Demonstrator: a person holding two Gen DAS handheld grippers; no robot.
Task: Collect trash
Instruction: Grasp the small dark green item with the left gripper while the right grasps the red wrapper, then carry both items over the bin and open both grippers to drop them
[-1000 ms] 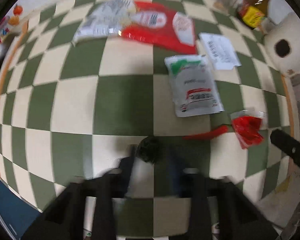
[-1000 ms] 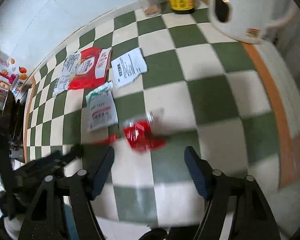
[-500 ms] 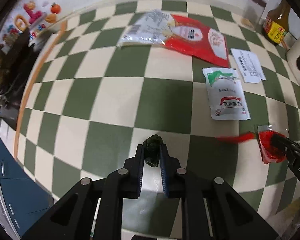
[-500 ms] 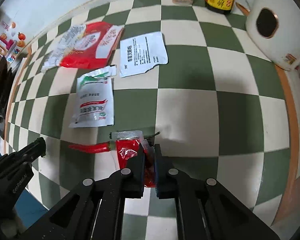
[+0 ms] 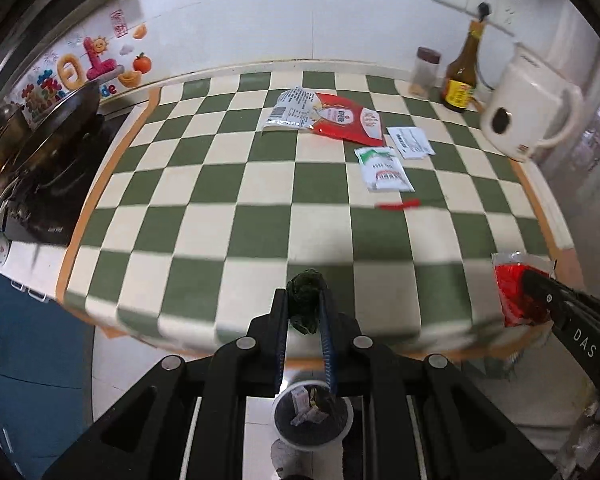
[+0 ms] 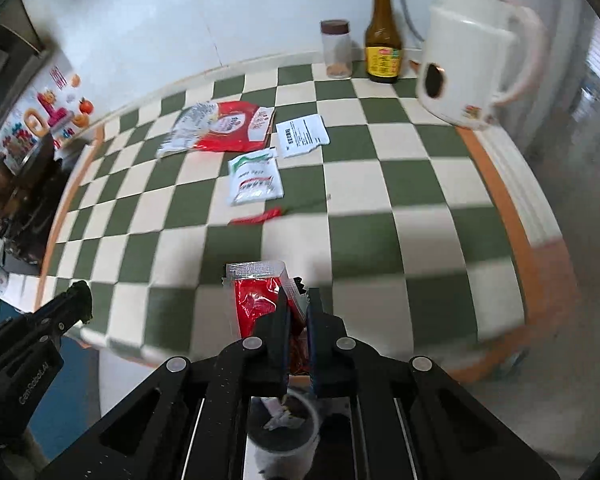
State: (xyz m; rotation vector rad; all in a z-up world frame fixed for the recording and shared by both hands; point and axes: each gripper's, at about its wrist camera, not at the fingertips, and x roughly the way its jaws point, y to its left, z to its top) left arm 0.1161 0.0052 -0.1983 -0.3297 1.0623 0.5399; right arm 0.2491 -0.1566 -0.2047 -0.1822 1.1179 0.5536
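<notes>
Your left tongs (image 5: 305, 300) are clamped on one dark green crumpled scrap (image 5: 306, 304), and your right tongs (image 6: 298, 312) are squeezed tight on one red sauce packet (image 6: 256, 300). Both tongs tilt steeply down, past the near edge of the checkered counter (image 5: 236, 184). Right below each pair of tongs sits one white bin (image 5: 312, 416) with a dark liner and a few paper bits inside.

Far ahead of your tongs, on the counter, you can count one big red and white bag (image 5: 328, 116), one white pouch (image 5: 384, 170), one white paper slip (image 5: 412, 142) and one red chili (image 5: 398, 205). Behind those stand one clear jar (image 5: 425, 72), one brown bottle (image 5: 460, 84) and one white kettle (image 5: 528, 112). Off to the left of your tongs sits one dark pan (image 5: 56, 120) on the stove.
</notes>
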